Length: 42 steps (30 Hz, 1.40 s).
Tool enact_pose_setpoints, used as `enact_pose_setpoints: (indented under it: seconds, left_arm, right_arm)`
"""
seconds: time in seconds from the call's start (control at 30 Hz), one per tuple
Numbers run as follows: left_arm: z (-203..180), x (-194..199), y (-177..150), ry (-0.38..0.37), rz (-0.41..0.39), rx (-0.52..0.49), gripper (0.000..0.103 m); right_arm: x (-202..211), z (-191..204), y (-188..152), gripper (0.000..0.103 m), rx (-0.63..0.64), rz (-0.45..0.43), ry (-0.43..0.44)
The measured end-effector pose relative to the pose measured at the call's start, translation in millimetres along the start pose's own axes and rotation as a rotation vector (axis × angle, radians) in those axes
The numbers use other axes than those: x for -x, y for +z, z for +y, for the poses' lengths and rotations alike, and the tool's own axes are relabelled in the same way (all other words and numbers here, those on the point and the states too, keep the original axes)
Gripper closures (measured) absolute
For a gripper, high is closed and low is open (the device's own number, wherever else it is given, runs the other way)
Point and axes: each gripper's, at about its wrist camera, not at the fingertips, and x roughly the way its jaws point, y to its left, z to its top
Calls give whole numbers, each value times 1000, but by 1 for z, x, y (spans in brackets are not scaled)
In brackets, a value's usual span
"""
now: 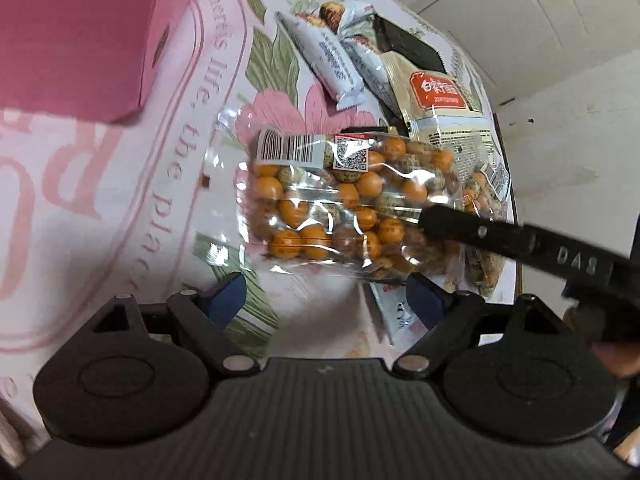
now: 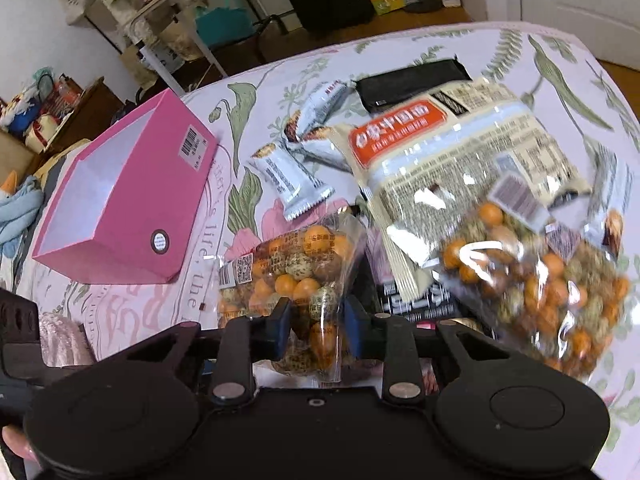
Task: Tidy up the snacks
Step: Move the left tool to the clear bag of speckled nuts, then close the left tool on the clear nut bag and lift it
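Right gripper (image 2: 316, 330) is clamped on a clear bag of orange coated peanuts (image 2: 298, 280), left gripper (image 1: 324, 300) hangs wide open with nothing in it, pink box (image 2: 120, 204) sits near the tablecloth's (image 2: 580, 80) left edge.

Left gripper (image 1: 322, 294): we carry a matte black plastic body, ribbed across its flat middle, with two round domed housings at its sides.
Left fingers (image 1: 226, 294): ours end in dark blue pads on black linkage arms.
Left screws: we see silver round pivot pins at each arm joint.
Right gripper (image 2: 316, 326): we hold the same black build, with two domed discs and a small silver screw in the centre plate.
Right fingers (image 2: 358, 326): blue pads on black arms with silver pins.
Marking: raised letters "DAS" run along the right gripper's black finger, seen from our left camera.
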Motion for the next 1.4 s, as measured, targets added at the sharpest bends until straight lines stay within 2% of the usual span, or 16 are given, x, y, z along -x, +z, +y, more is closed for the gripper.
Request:
enact_pose_setpoints:
  seconds: [0.17, 0.27, 0.3, 0.37, 0.43, 0.47, 0.53, 0.6, 0.73, 0.8, 0.87, 0.97, 1.1, 1.27, 1.4]
  left_arm:
    - [3, 6, -6, 3, -33, 95, 17]
    - [6, 4, -2, 7, -27, 118, 17]
    - [6, 4, -1, 9, -20, 116, 17]
    - [6, 5, 0, 11, 0, 123, 17]
    - [6, 6, 2, 16, 23, 137, 16]
    - [4, 7, 3, 20, 41, 141, 16]
    - [1, 8, 5, 25, 68, 148, 16]
    - [1, 10, 4, -8, 91, 189, 15]
    - [6, -9, 2, -74, 169, 319, 13]
    - [12, -21, 0, -92, 176, 388, 13]
    - [16, -21, -2, -128, 153, 438, 17]
    - [15, -17, -3, -153, 124, 434, 25]
    - [6, -15, -6, -157, 109, 378, 31]
    - [-14, -2, -5, -128, 99, 257, 32]
    - [-29, 17, -4, -109, 70, 161, 32]
  right_arm:
    - [9, -5, -20, 69, -35, 42, 32]
    - [19, -1, -33, 65, 49, 96, 70]
    - [23, 4, -36, 61, 104, 99, 57]
    - [37, 19, -39, 39, 272, 77, -5]
    - [47, 36, -36, 21, 445, 51, -46]
    - [48, 43, -33, 16, 514, 43, -46]
    - [44, 58, -30, 11, 671, 38, -41]
    - [30, 68, -29, 10, 801, 53, -36]
    - [-11, 83, -37, 9, 1066, 163, -48]
    - [-23, 86, -41, 8, 1143, 205, -44]
    - [-33, 89, -43, 8, 1163, 228, -64]
    - [-32, 86, -46, 13, 1146, 213, -57]
    - [-25, 85, -50, 15, 1037, 178, -103]
    - [-14, 81, -46, 16, 846, 147, -131]
    - [4, 83, -45, 16, 769, 97, -126]
